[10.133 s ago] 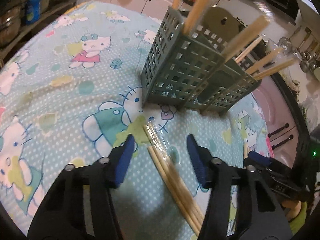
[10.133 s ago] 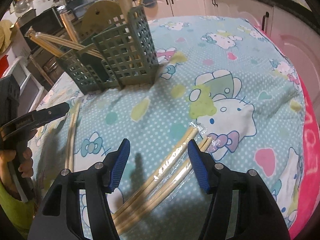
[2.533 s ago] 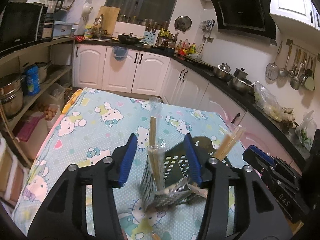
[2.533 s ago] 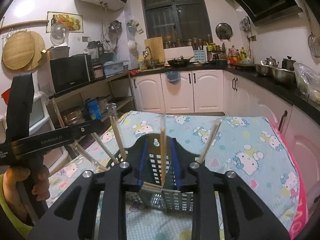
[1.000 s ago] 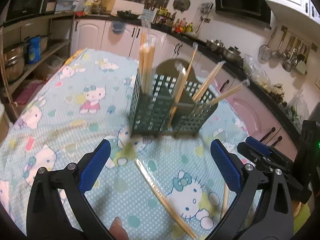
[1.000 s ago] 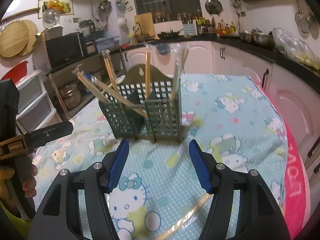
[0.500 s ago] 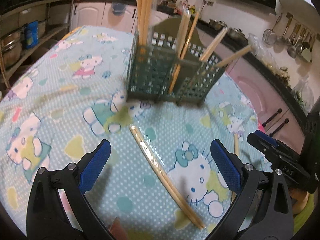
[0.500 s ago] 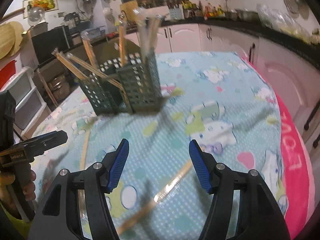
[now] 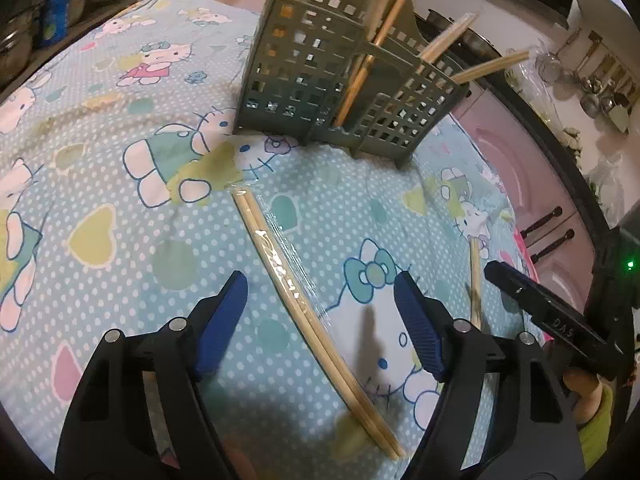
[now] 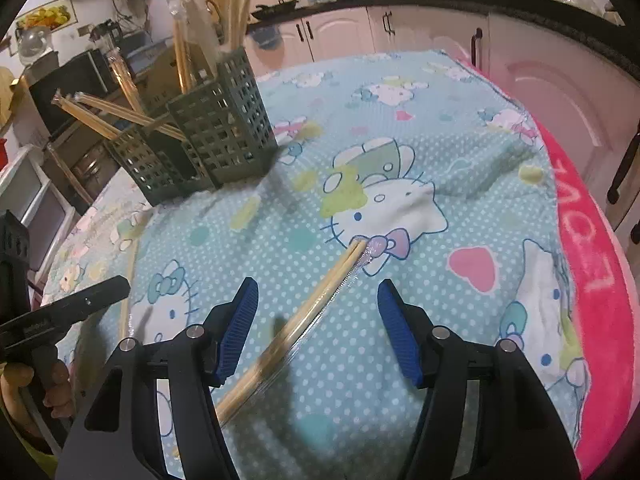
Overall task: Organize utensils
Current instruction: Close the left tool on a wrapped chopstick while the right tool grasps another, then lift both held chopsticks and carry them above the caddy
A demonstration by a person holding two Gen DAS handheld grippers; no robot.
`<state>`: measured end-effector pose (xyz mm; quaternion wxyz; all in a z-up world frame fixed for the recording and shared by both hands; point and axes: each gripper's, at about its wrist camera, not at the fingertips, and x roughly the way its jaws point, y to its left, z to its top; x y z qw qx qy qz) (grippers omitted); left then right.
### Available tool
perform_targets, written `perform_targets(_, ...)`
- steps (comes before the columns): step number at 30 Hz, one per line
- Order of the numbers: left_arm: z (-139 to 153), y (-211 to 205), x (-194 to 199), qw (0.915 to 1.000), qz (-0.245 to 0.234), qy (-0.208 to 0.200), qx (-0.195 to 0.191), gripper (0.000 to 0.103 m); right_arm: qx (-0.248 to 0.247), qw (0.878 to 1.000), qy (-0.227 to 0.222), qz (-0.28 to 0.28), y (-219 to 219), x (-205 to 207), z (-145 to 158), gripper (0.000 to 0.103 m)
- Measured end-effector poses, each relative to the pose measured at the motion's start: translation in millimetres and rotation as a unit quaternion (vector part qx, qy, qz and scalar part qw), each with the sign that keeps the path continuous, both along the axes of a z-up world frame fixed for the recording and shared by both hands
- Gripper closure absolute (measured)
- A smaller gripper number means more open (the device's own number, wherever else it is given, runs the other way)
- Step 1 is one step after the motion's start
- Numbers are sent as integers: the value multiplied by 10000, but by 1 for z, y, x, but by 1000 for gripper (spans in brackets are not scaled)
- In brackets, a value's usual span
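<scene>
A green grid caddy (image 9: 320, 76) (image 10: 208, 132) stands on the cartoon-print cloth with several wrapped chopstick pairs upright or leaning in it. One wrapped chopstick pair (image 9: 308, 272) lies on the cloth between the fingers of my left gripper (image 9: 320, 320); its jaws are closing but the pads do not touch the pair. Another wrapped chopstick pair (image 10: 304, 312) lies between the fingers of my right gripper (image 10: 318, 328), which stands open just above it. Each view also shows the other gripper at its edge, held by a hand.
The table's cloth (image 10: 420, 140) ends in a pink band (image 10: 600, 280) at the right edge. White cabinets (image 10: 340, 32) and a dark counter with kitchenware stand beyond. Shelves with pots (image 9: 24, 28) are on the far left.
Both grippers have come down toward the cloth, each now straddling a chopstick pair. The left jaws have narrowed. The caddy looks nearer and larger.
</scene>
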<state>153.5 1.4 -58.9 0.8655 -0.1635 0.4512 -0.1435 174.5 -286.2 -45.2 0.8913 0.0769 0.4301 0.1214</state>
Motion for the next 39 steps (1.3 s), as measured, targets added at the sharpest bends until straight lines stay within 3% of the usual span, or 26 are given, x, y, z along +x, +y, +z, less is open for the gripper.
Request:
perform_targets(4,-1,3,4,10000,76,31,-54,38,107,9998,172,-57,-1,12,-5,50)
perform_targets(11,-2,2,17,9998,178,77,-7,38,106,9990,391,-165,-1,31,-12,52)
perform_targets(13,-2,4,21,9995,295,74,44,48,67,9990,410,-178,0,36,-12,52)
perform_targets(19,-3,8,38,9990,432,133,63,51,-143,9988,401,-234,6,51,-14,57)
perform_targets(21,-3,7,40,9988,455,128,111,51,-221,9987,378,-247,9,54,-14,61)
perform_targets(25,-2,2,46,9980,542,83,322,51,-200,9984,377,-373,5,61,-14,82)
perform_targets(27,-1,0,50,9973,569,75,448,52,-1,9982,448,-396,0,64,-13,88)
perform_targets(31,-1,2,56,9946,789,59,666,73,282,9975,545,-362,-6,69,-11,93)
perform_targets(36,0,4,62,9930,821,79,841,87,431,9973,494,-319,-8,66,-4,95)
perform_targets(39,1,9,65,9940,780,134,758,95,510,9974,409,-293,-10,62,2,95)
